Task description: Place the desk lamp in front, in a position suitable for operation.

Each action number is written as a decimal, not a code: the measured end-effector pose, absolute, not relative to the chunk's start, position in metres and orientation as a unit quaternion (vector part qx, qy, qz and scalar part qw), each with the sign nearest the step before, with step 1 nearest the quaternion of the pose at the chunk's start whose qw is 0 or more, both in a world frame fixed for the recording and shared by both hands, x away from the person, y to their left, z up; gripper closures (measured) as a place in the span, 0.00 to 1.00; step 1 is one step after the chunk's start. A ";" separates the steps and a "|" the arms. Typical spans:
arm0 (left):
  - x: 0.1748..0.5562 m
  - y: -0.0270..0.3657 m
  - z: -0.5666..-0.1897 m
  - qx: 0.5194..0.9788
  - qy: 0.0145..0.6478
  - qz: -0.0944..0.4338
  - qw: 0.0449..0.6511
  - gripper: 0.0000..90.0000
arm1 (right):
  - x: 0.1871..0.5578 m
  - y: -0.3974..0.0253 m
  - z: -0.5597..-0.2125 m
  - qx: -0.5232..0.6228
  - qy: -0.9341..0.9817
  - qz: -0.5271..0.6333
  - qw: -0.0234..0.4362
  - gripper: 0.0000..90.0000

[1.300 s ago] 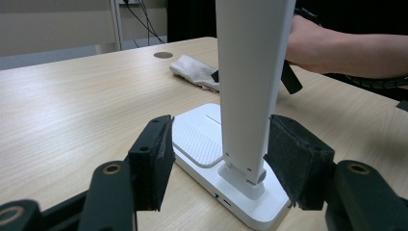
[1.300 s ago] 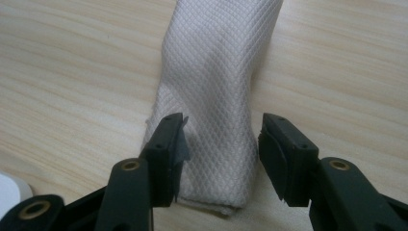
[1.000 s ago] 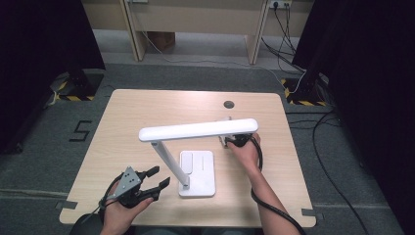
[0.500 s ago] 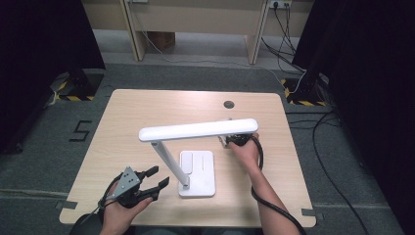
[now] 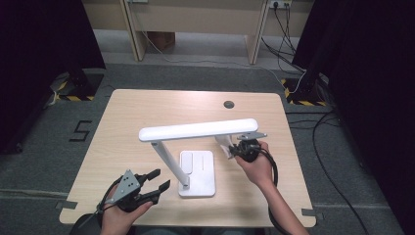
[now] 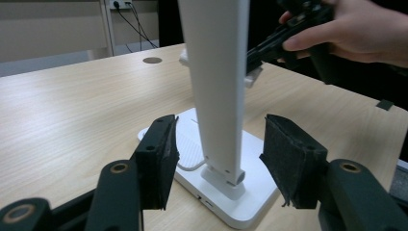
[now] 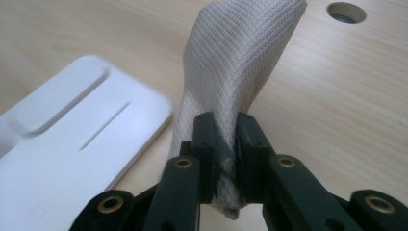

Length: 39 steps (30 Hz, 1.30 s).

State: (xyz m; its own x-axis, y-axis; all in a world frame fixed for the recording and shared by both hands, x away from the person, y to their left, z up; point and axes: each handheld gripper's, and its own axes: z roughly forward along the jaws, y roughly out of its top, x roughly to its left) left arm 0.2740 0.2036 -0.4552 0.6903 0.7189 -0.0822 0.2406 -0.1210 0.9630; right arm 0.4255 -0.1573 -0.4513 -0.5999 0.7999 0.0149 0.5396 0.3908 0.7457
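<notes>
Right gripper [image 7: 225, 139] pinches white waffle-weave cloth [image 7: 240, 62], left gripper [image 6: 219, 154] gapes at 7 o'clock: wiping unbraced white plastic desk lamp [image 5: 195, 147] may tip it

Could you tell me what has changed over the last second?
Nothing visibly changed. The right gripper stays shut on the cloth beside the lamp, and the left gripper stays open near the lamp's base, its jaws either side of the post.
</notes>
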 end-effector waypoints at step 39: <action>0.276 0.152 -0.457 0.773 0.254 0.134 0.566 0.39 | 0.274 -0.121 -0.429 0.180 0.900 0.392 0.068 0.90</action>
